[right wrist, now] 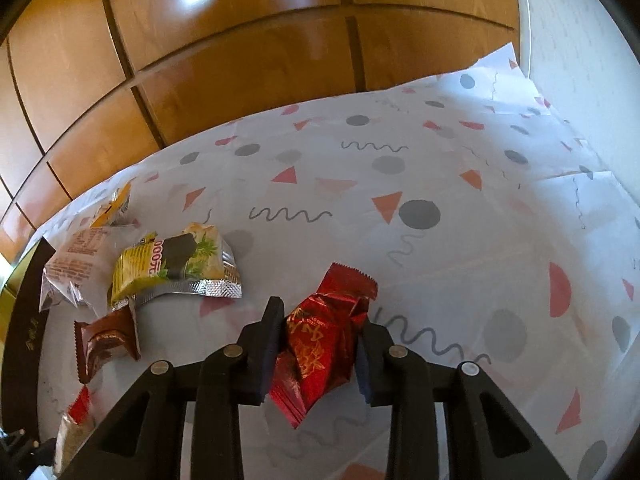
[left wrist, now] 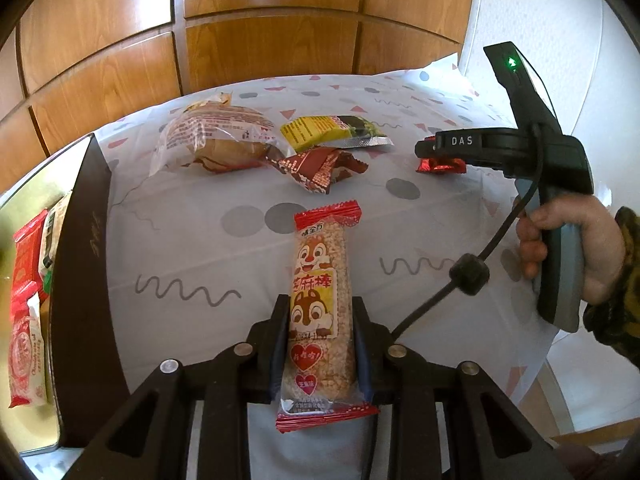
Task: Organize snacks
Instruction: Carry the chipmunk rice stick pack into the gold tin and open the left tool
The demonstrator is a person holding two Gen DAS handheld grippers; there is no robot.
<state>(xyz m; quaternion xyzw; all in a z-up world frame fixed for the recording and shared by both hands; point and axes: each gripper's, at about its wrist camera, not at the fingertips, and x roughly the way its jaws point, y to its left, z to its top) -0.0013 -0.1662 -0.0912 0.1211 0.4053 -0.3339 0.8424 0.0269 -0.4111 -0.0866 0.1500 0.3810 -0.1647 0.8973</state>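
While the left hand-held gripper [left wrist: 320, 336] clamps the sesame bar [left wrist: 322, 304], the right hand-held gripper [right wrist: 320, 340] pinches a red packet [right wrist: 320, 344].

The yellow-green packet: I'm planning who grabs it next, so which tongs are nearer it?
Right. The right tongs, around the red foil snack, sit just beside the yellow-green packet; the left tongs, gripping the sesame bar, stay farther back.

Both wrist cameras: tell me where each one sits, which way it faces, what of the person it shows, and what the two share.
Left wrist: sits on the left claw, looking forward and down along its fingers at the squirrel snack bar gripped there. It shows the person's right hand holding the right claw.
Right wrist: sits on the right claw, looking down at the red candy packet between its fingers. No body part shows.
Shared: the patterned tablecloth, yellow packet, brown packet, bread bag, red candy packet and dark box edge.
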